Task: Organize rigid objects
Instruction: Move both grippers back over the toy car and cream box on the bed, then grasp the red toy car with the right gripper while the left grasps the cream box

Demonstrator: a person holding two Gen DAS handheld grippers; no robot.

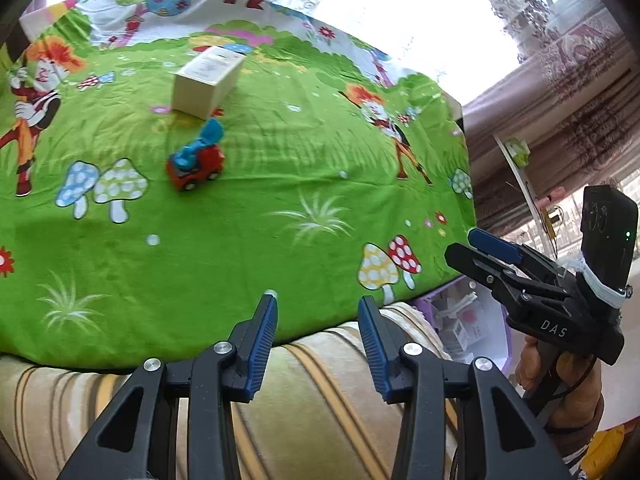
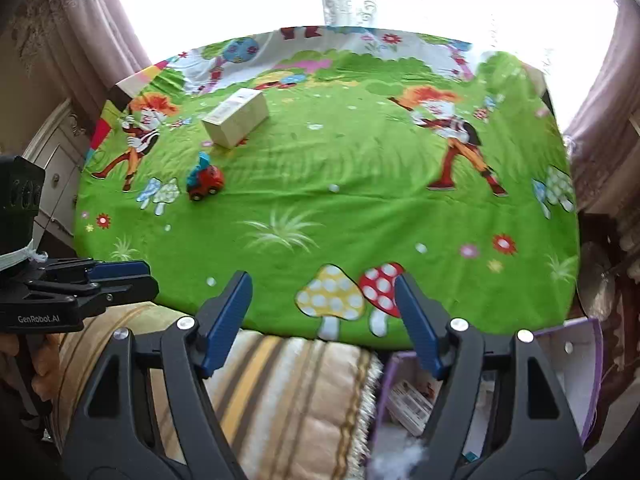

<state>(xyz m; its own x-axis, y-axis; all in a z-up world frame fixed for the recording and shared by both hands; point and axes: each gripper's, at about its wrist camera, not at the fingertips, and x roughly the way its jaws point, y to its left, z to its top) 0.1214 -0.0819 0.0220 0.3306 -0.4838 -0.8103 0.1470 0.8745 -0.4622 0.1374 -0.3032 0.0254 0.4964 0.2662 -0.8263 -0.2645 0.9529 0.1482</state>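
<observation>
A red toy truck (image 1: 195,165) with a blue scoop stands on the green cartoon cloth (image 1: 256,216), left of the middle. Behind it lies a cream cardboard box (image 1: 206,82). The right wrist view shows the same truck (image 2: 205,182) and box (image 2: 236,117) at the far left of the cloth. My left gripper (image 1: 318,302) hangs open and empty over the cloth's near edge. My right gripper (image 2: 322,282) is open wider, also empty, above the near edge. Each gripper appears in the other's view: the right one (image 1: 486,250) at the right, the left one (image 2: 132,276) at the left.
A striped cushion (image 2: 288,392) lies below the cloth's near edge. A purple-rimmed box (image 2: 576,360) holding small items sits at the lower right. Curtains (image 2: 80,40) and a bright window are behind the table, and a white cabinet (image 2: 56,152) stands at the left.
</observation>
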